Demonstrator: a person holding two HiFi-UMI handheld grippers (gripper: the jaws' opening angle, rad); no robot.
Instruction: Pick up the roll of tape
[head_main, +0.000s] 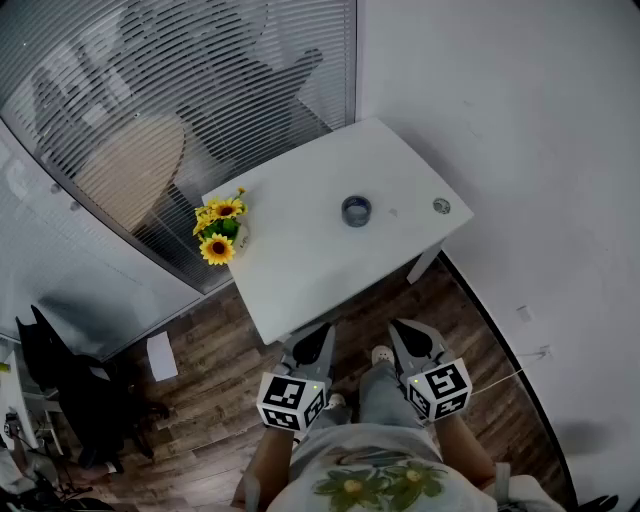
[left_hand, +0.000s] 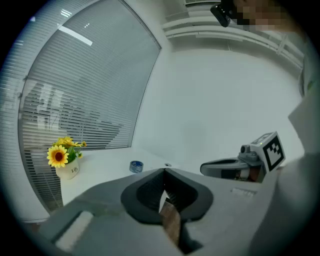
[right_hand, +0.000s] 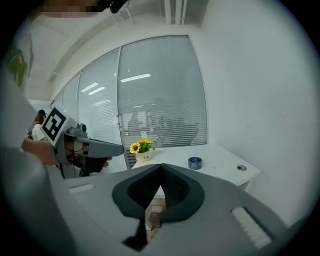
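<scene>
The left gripper (head_main: 318, 340) and right gripper (head_main: 408, 338) are held before the worktop (head_main: 300, 285), jaws clenched on nothing. The roll of tape (head_main: 356, 210) is seen well ahead of both jaws, mid-worktop, apart from the flower pot (head_main: 224, 232) at its left edge.

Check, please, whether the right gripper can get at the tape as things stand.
Probably yes: the tape lies on the table, nothing between it and the right gripper, but its fingers are shut and must open first.
</scene>
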